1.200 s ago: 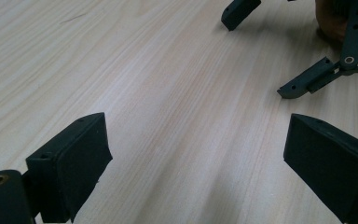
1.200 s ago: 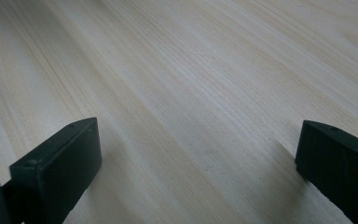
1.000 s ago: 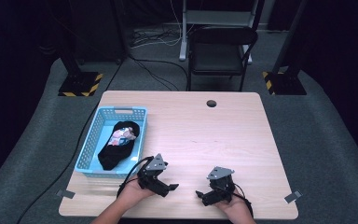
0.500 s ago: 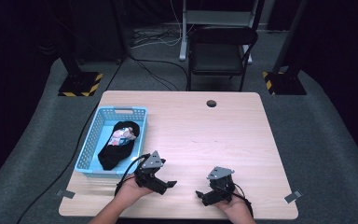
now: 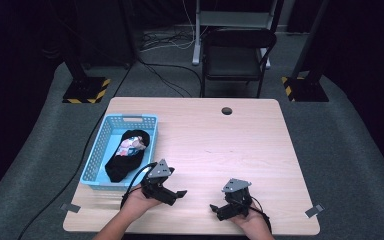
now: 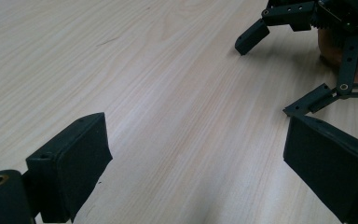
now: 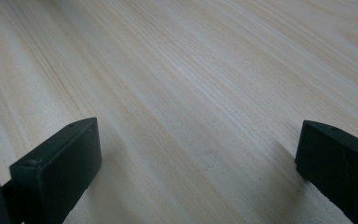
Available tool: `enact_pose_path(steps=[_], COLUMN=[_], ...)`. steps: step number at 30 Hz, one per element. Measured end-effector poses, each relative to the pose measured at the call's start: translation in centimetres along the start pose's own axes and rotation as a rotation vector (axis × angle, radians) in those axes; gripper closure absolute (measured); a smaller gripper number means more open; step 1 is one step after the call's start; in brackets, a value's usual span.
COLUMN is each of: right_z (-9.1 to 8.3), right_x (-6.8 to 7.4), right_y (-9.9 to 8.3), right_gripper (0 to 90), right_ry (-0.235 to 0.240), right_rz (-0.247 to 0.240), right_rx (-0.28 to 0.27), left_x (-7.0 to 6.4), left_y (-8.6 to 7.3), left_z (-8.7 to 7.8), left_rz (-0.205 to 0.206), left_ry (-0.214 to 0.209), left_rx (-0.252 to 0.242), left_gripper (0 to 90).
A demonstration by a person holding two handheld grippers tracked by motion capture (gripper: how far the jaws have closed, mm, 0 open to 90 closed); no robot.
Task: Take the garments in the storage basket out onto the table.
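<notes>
Grippers are resting low over the near edge of a wooden table (image 5: pixel 260 145) in the high view: the left gripper (image 5: pixel 176 194) just beside a blue basket (image 5: pixel 96 155) holding dark clothing (image 5: pixel 125 162), the right gripper (image 5: pixel 219 209) well apart from it. Left gripper view: jaws are spreading wide over bare wood, the right gripper (image 6: pixel 279 70) facing them, also spread. Right gripper view: jaws are gaping wide, nothing between.
</notes>
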State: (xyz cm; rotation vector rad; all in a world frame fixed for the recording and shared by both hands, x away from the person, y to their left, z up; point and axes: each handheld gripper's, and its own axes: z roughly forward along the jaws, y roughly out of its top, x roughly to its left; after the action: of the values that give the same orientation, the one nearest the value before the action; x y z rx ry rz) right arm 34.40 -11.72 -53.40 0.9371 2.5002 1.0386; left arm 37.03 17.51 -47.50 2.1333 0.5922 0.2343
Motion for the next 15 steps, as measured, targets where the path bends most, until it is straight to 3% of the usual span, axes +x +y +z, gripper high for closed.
enact_pose_path(steps=[15], right_z=[0.00], right_x=[0.00], right_y=[0.00], right_gripper=[0.0], right_ry=[0.000], right_rz=[0.000], right_rx=[0.000], left_x=[1.01], left_y=[-0.02], left_z=[-1.02], left_rz=[-0.031], left_ry=[0.031], left_rx=[-0.020], left_gripper=[6.3])
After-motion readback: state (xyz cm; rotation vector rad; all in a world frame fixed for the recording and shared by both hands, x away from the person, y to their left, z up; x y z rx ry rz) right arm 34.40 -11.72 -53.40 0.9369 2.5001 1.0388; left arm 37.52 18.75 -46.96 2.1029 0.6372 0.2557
